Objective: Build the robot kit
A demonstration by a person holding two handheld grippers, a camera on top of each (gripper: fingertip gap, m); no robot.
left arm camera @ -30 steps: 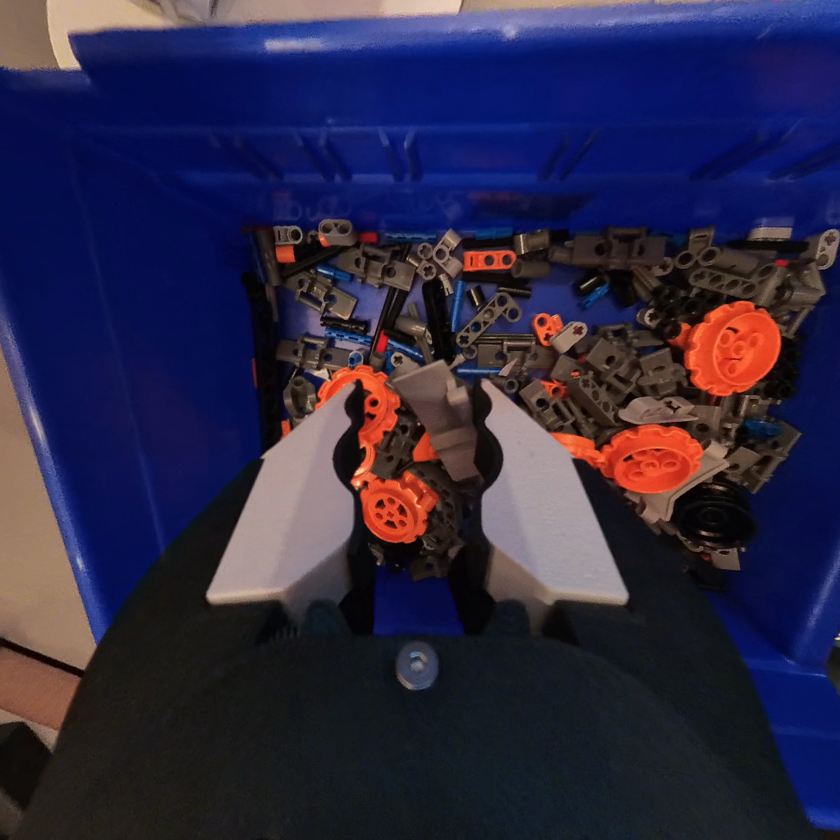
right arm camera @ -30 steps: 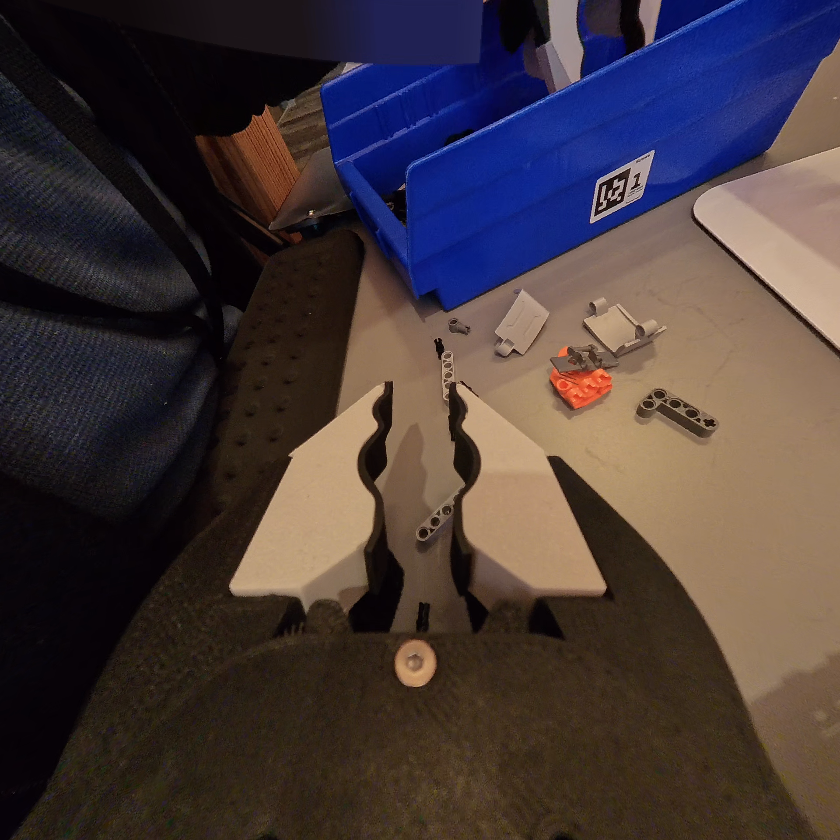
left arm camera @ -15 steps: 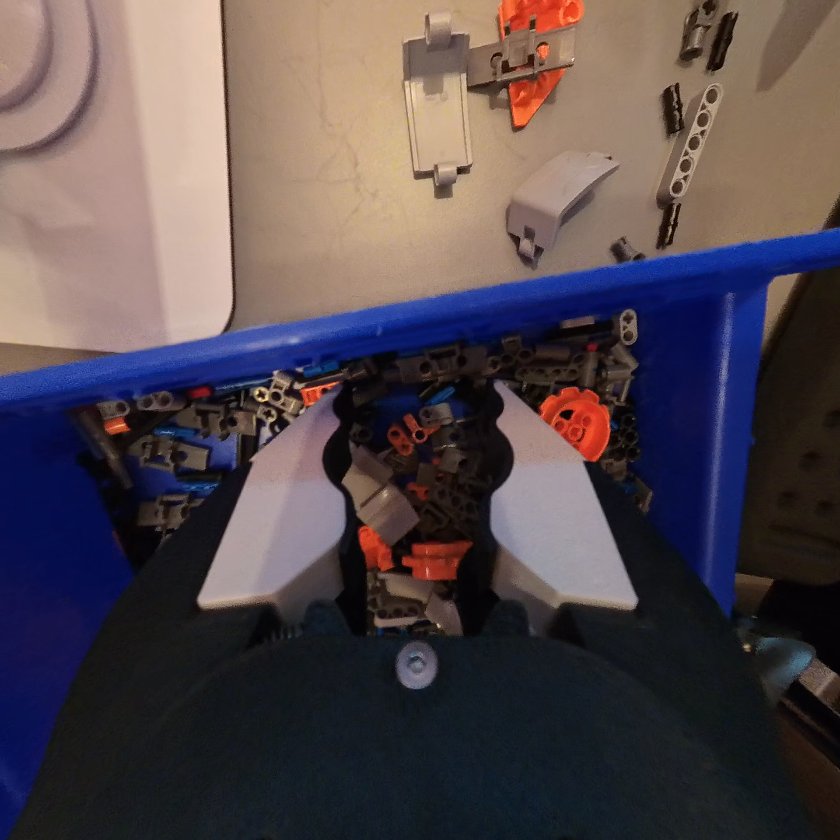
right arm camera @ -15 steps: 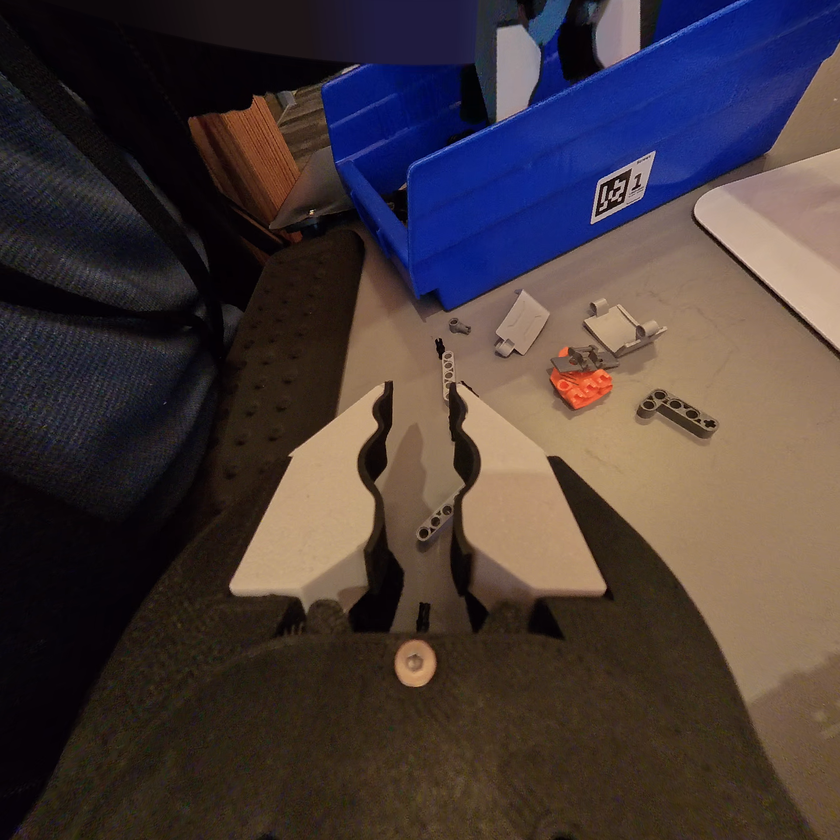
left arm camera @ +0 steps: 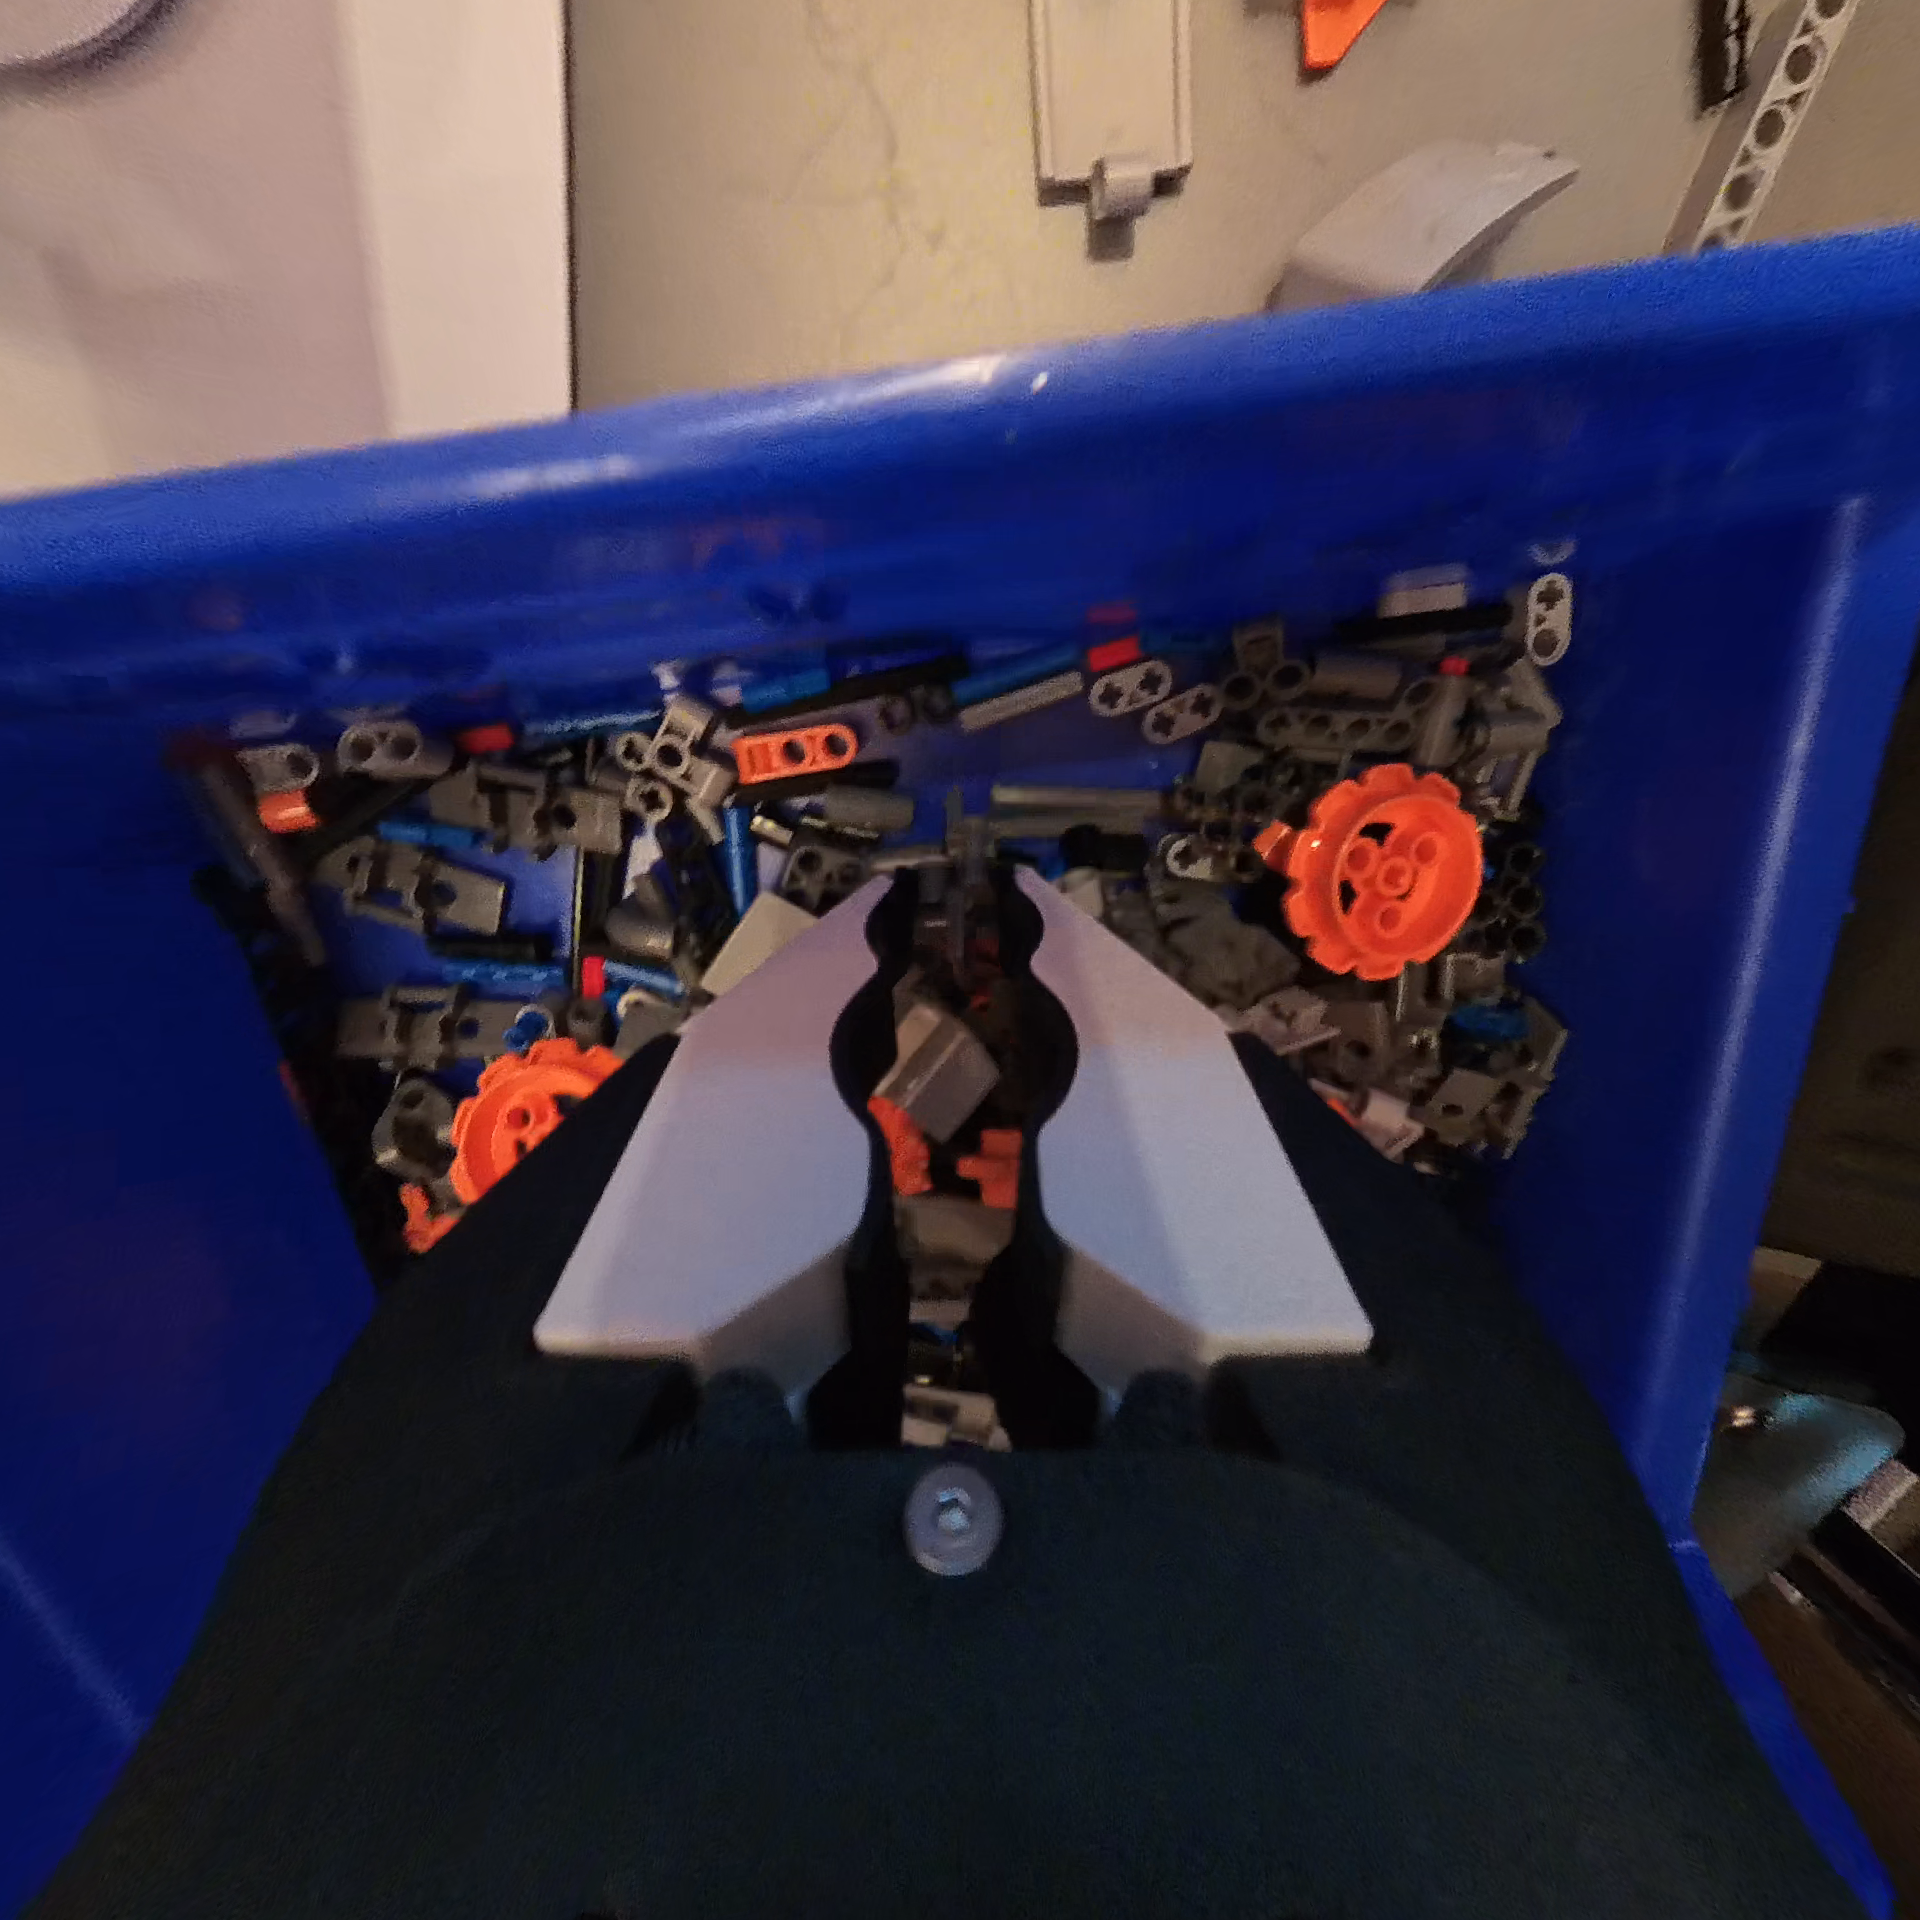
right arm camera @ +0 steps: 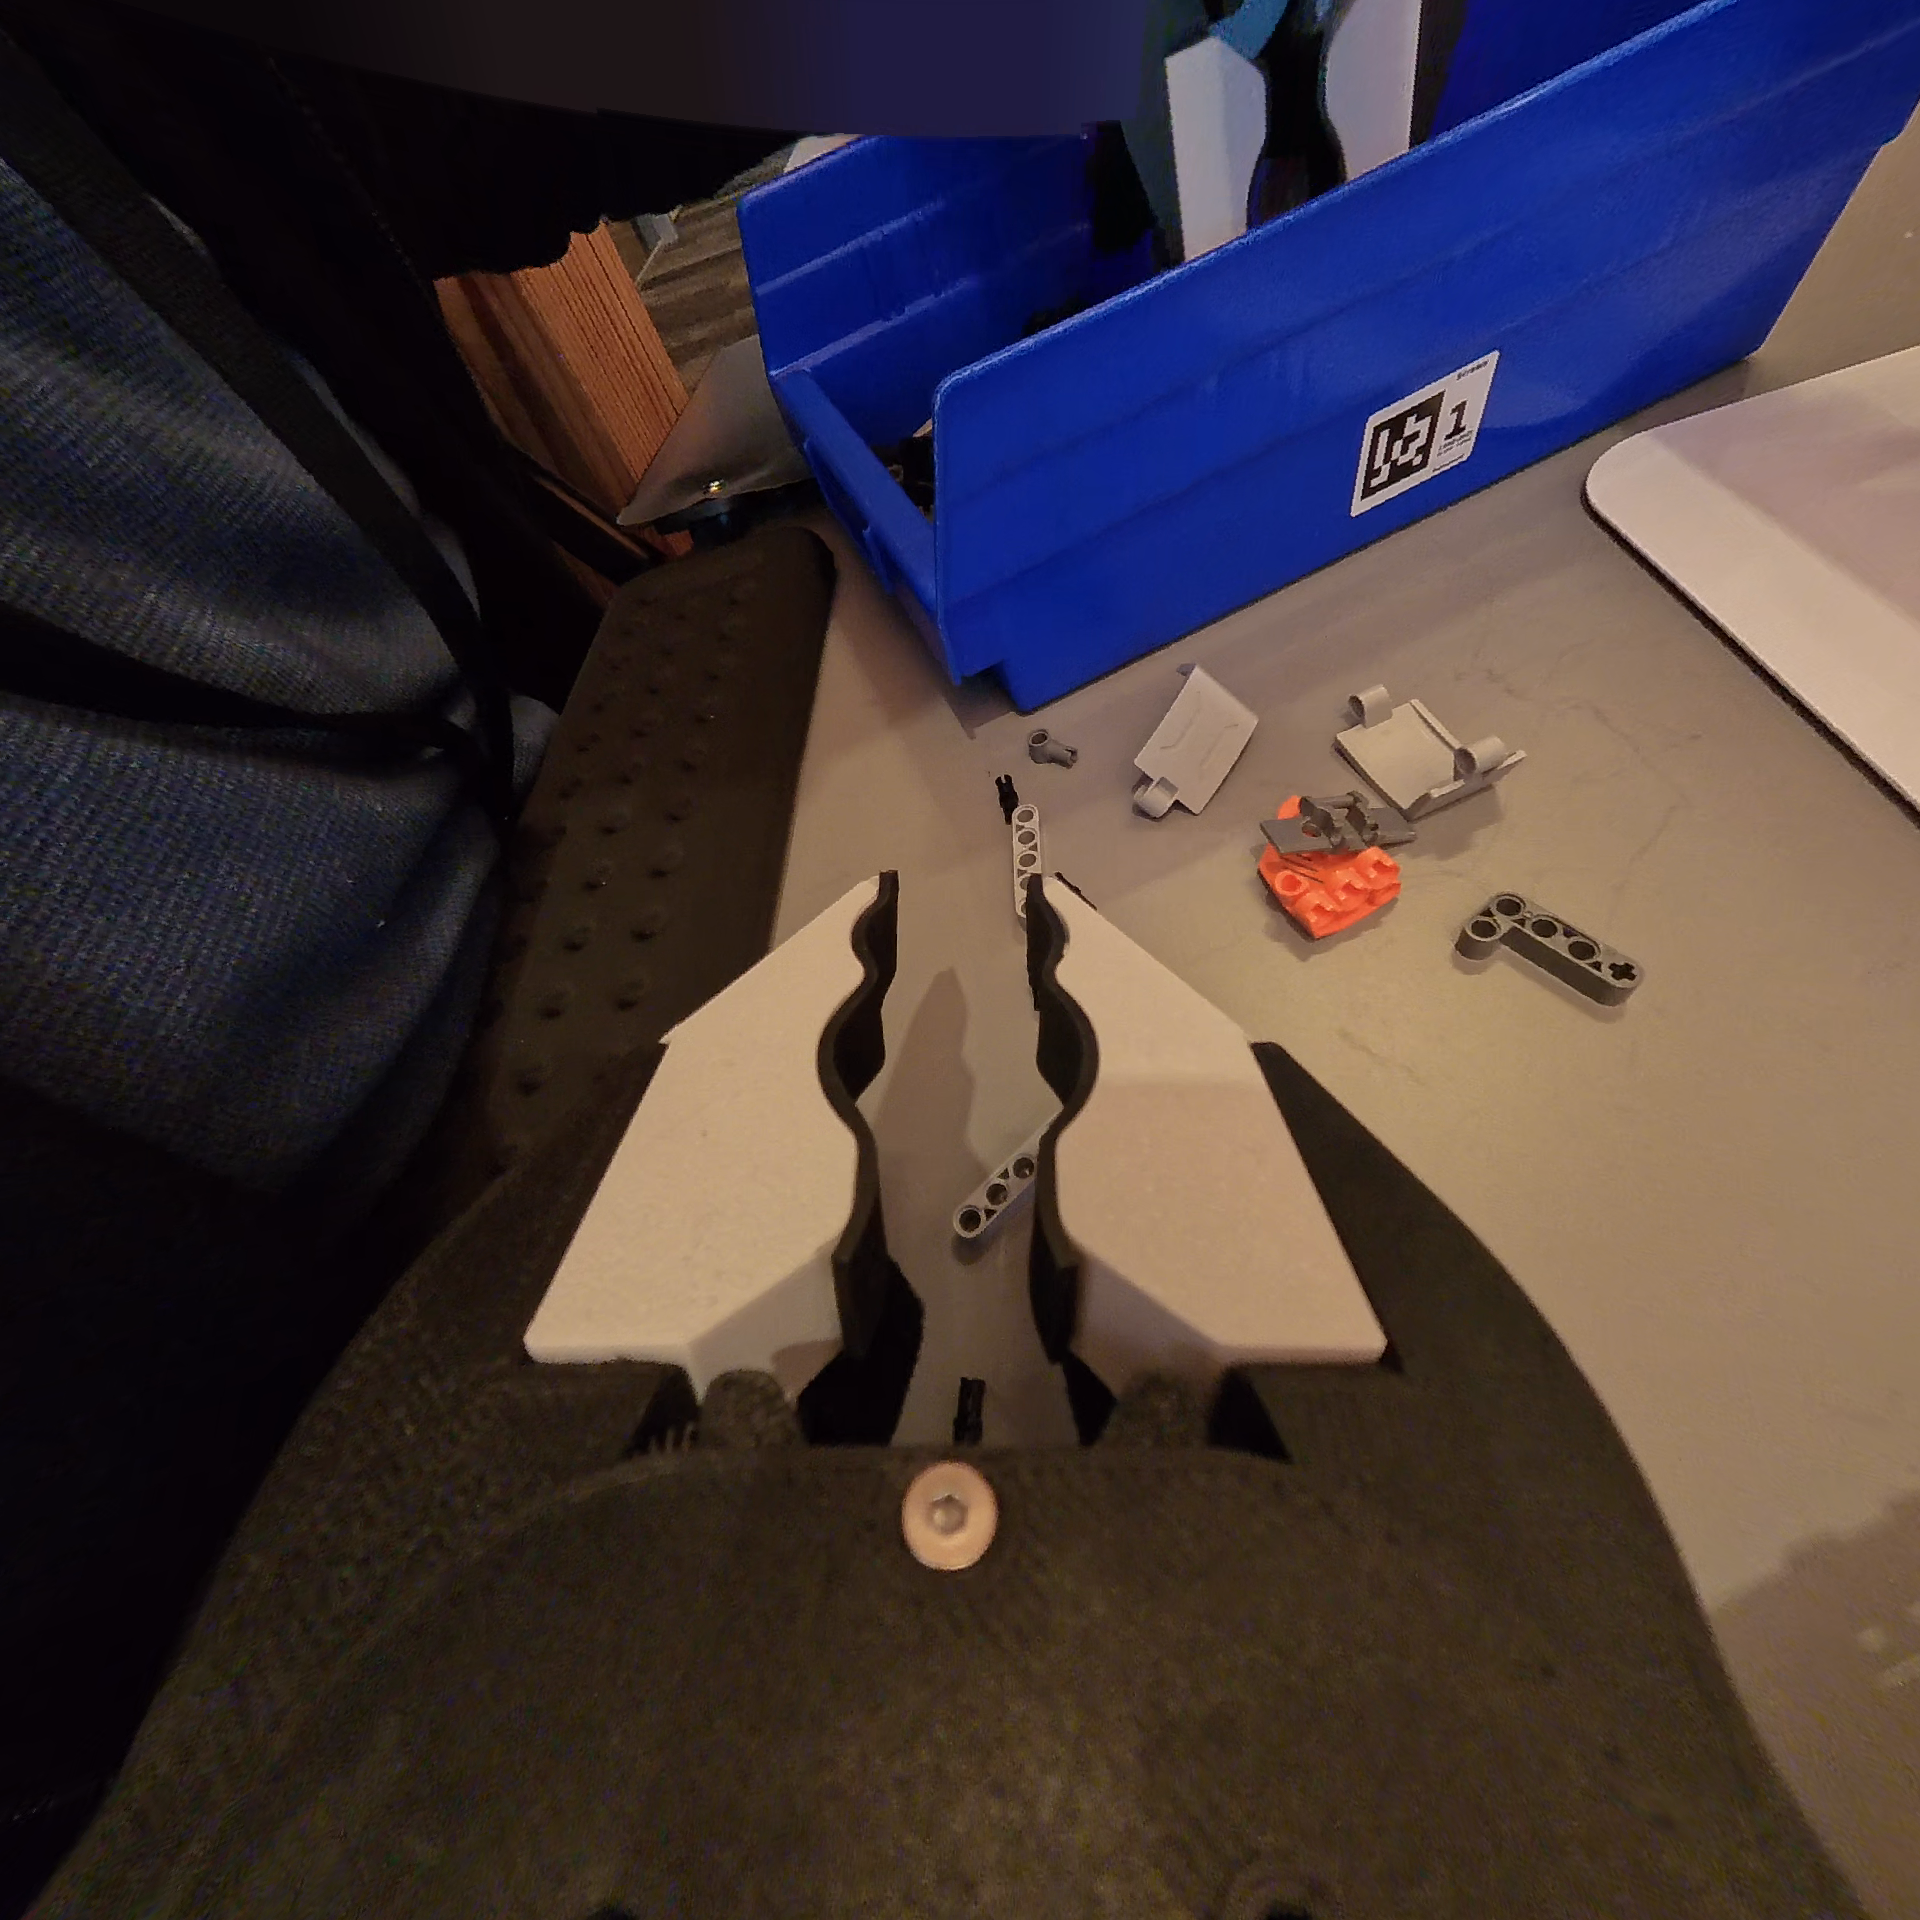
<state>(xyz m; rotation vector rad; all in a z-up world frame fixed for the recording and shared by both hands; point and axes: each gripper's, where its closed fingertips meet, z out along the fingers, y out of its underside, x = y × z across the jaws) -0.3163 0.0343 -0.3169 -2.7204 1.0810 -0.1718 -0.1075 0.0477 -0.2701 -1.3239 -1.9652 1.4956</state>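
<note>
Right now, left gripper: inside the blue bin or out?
Inside. The left gripper sits below the blue bin rim, tips down among the loose parts. Whether it grips anything: cannot tell.

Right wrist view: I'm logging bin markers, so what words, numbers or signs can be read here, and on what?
White sticker on the outer wall of the blue bin: a black square code with print beside it; I don't quote writing.
Finer print on that sticker: too small to read.
Loose parts and table: no writing shows.
</note>
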